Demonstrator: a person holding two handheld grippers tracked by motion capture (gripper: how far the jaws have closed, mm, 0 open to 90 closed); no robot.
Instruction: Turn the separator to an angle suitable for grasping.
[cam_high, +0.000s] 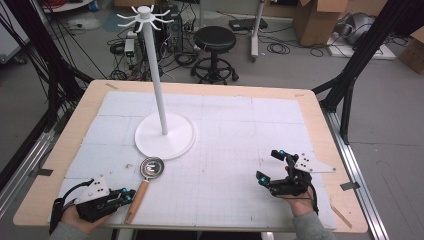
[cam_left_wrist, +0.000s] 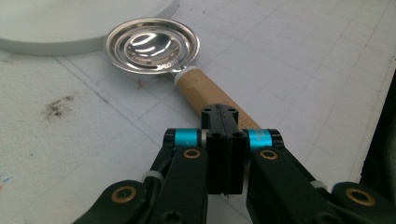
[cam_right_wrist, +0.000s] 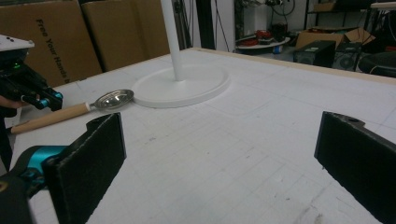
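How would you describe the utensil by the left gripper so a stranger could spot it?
Start at the white stand with its tall pole on the table. Just in front of its round base lies a strainer. Its shiny metal bowl and light wooden handle set it apart, and the handle runs toward the left gripper.

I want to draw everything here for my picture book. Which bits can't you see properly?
- Strainer: in the left gripper view, the far end of its wooden handle is hidden behind the shut left gripper.
- White stand: in the right gripper view, the pole runs off the top edge.
- Lettering on the handle: too small to read.
- Right gripper: both open jaws are cut off by the bottom edge.
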